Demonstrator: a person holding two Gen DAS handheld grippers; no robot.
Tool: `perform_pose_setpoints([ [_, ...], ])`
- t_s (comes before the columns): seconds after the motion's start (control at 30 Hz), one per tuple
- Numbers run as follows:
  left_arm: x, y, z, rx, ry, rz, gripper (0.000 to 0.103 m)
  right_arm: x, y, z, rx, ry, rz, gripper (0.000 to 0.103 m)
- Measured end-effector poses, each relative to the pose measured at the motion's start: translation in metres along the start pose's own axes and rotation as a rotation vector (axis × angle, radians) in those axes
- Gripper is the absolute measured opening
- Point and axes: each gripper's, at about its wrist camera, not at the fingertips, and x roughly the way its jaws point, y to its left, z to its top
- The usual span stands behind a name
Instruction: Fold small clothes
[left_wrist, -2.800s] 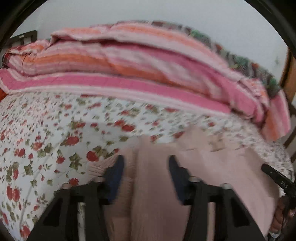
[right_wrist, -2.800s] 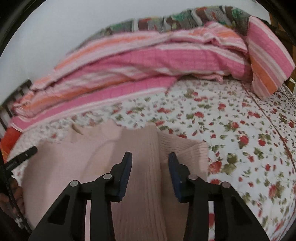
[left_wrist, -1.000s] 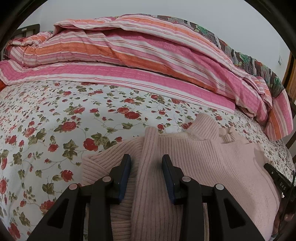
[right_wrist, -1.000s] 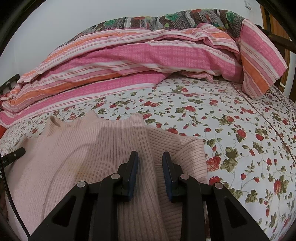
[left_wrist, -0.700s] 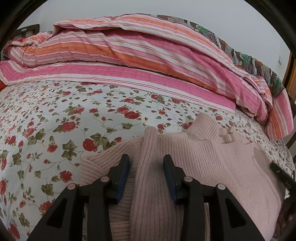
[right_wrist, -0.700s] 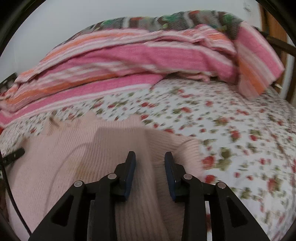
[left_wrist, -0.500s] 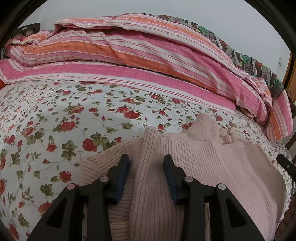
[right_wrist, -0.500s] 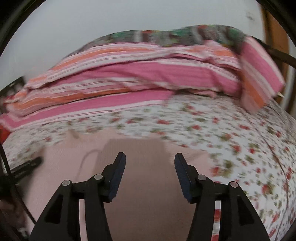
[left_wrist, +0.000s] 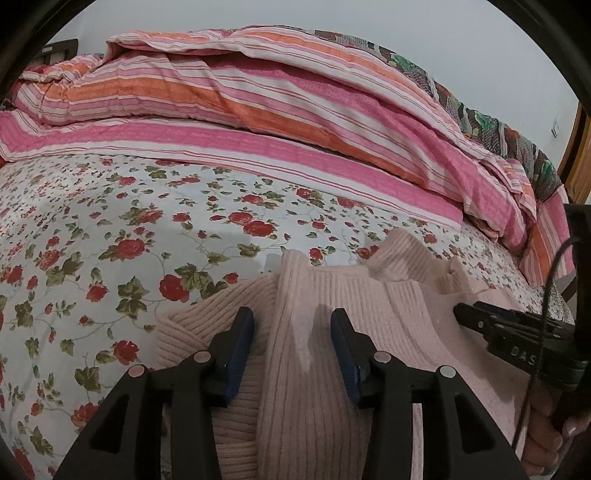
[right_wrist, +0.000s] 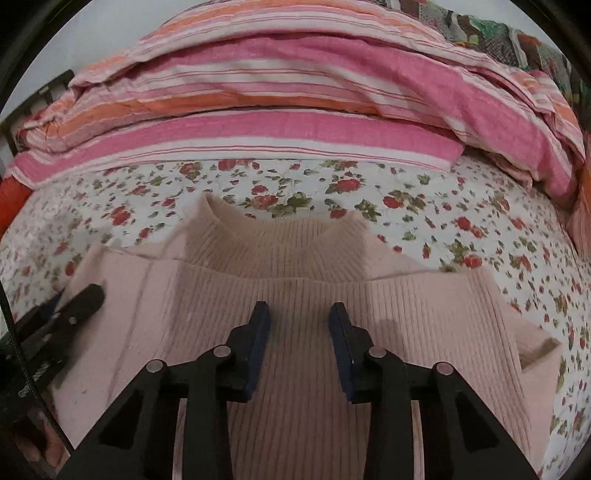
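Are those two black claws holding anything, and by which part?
Nothing is held. The left gripper straddles the folded sleeve of the pink sweater, jaws opening, not pressing it. The right gripper hangs over the sweater's chest, jaws closing on nothing yet.

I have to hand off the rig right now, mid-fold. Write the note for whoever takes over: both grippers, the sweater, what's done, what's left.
Left gripper: jaws opening, straddling the folded-in left sleeve, pads not pressing.
Right gripper: jaws closing above the middle of the chest, nothing pinched.
Pink ribbed sweater: flat on the floral bedsheet, collar toward the striped quilt.
Done: both sleeves appear folded in over the body.
Left: probably fold the hem up toward the collar; the hem is out of view.
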Motion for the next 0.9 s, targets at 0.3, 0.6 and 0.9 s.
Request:
perform_pose_setpoints([
  [0.3,0.000,-0.001,0.000,0.004,-0.003,0.004,0.043,0.004,0.006,0.000,-0.029,0.000,-0.054,0.035],
  [0.6,-0.007,-0.012,-0.004,0.059,-0.022,0.073,0.055,-0.028,0.006,-0.029,-0.010,-0.020,-0.005,0.035],
  [0.9,-0.040,-0.004,-0.012,0.074,-0.017,-0.020,0.071,-0.073,0.001,-0.072,-0.019,-0.082,0.040,0.035],
])
